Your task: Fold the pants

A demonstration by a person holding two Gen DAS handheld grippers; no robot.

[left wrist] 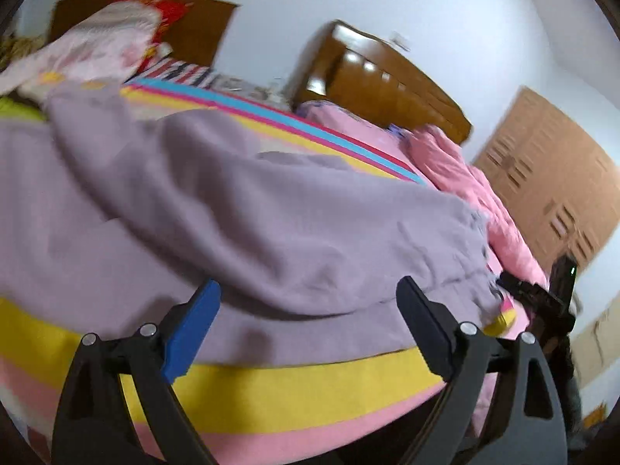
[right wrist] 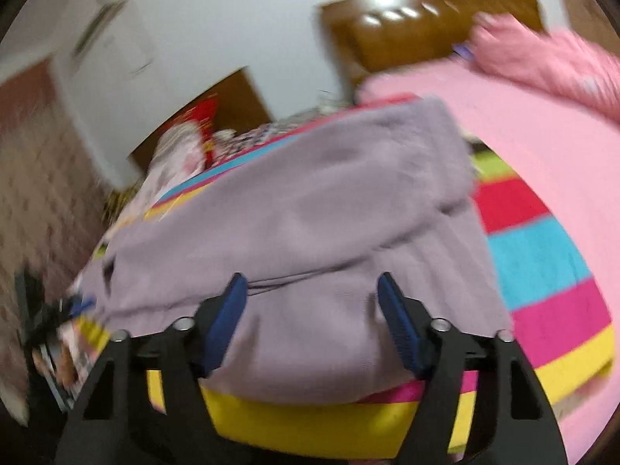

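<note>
I'm in a home bedroom: a striped bed (left wrist: pixel 271 399), wooden headboard (left wrist: pixel 372 77) upper centre, pink quilt (left wrist: pixel 472 186), louvred wardrobe (left wrist: pixel 550 178) right.

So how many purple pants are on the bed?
1: the soft lilac fleece pants lie spread on the striped bedsheet, just ahead of both open grippers. More could hide under the pink quilt.

The left gripper (left wrist: pixel 308 294) had black wedge-shaped arms with triangular cut-outs and silver round pivot screws; one finger bore a blue pad, the other looked black. The right gripper (right wrist: pixel 312 286) showed the same black frame and silver screws, with ribbed dark blue pads (right wrist: pixel 399 325) on both fingers.
</note>
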